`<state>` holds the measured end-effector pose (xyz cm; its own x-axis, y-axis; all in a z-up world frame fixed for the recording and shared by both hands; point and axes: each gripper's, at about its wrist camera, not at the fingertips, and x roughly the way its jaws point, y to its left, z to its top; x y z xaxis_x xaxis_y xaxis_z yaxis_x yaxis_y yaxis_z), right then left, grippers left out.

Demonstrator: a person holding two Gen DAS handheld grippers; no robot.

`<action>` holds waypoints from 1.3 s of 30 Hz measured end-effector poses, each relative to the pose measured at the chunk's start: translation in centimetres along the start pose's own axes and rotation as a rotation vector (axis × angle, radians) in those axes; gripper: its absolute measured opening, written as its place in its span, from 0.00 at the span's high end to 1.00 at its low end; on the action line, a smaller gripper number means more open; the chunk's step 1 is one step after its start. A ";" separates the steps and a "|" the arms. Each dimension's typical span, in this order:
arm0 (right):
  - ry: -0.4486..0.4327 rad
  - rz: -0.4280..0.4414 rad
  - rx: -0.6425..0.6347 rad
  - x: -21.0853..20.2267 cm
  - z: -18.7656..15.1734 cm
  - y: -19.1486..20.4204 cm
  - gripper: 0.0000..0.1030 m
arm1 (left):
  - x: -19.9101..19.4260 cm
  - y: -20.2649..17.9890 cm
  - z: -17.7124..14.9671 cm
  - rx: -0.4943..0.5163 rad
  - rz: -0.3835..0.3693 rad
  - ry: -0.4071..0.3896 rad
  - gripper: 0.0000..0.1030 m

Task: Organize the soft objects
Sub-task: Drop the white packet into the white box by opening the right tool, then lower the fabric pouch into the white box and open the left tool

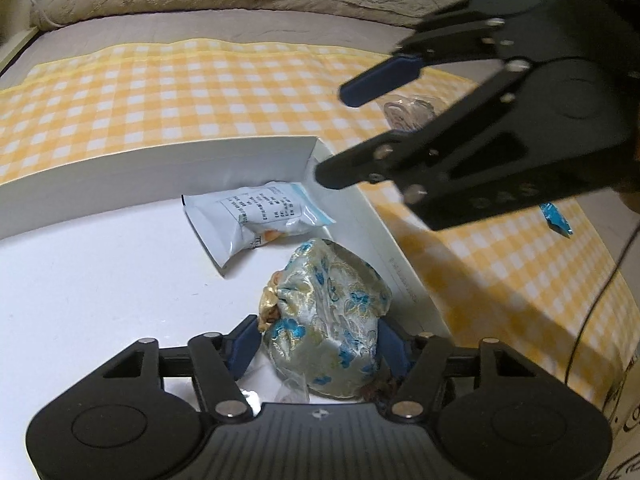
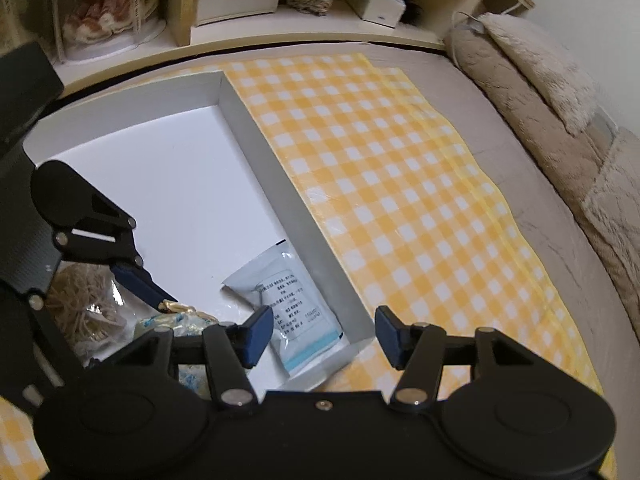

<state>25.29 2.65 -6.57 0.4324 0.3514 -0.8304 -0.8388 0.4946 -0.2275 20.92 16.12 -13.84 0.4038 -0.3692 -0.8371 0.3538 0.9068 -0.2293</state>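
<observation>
Holding a white sachet (image 1: 256, 220) and brocade pouch (image 1: 328, 320), the white box (image 1: 160, 168) sits on the checked cloth's (image 1: 160, 92) edge; left gripper (image 1: 316, 344) pinches the pouch; right gripper (image 2: 324, 336) spread, empty.

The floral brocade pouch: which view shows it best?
The left wrist view. There the floral brocade pouch fills the space between the left gripper pads, lying in the white box. The right wrist view catches only its gold-trimmed edge, mostly hidden behind gripper parts.

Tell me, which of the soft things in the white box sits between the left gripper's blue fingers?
The flowered silk pouch, silvery with blue blossoms. The white printed packet lies farther in, beyond the left gripper.
</observation>
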 end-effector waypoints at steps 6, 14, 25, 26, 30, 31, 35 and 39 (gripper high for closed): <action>-0.021 0.003 0.074 -1.4 -0.8 -0.2 0.45 | 0.7 0.0 0.8 -0.004 0.030 -0.028 0.46; -0.036 0.032 0.168 -3.0 -2.4 -0.5 0.46 | 0.0 -0.9 1.2 0.006 0.037 -0.046 0.17; -0.075 0.032 0.279 -5.1 -4.1 -0.5 0.46 | -2.7 -2.1 0.6 0.022 0.083 -0.080 0.07; -0.082 0.034 0.293 -5.4 -4.2 -0.6 0.46 | -3.0 -2.3 0.5 0.019 0.086 -0.086 0.06; -0.109 0.025 0.334 -6.6 -4.9 -0.7 0.45 | -4.6 -2.6 0.1 -0.002 0.098 -0.113 0.05; -0.116 0.023 0.344 -7.0 -5.0 -0.6 0.45 | -5.1 -2.7 0.1 -0.008 0.100 -0.118 0.05; -0.143 0.006 0.394 -8.2 -5.8 -0.5 0.42 | -6.7 -3.1 -0.3 -0.022 0.120 -0.146 0.03; -0.163 -0.010 0.442 -9.4 -6.7 -0.3 0.41 | -8.3 -3.5 -0.8 -0.032 0.139 -0.172 0.03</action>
<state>19.23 -6.12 -2.08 0.5156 0.4479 -0.7304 -0.6285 0.7771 0.0328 15.66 16.18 -6.49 0.5862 -0.2666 -0.7650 0.2582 0.9566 -0.1354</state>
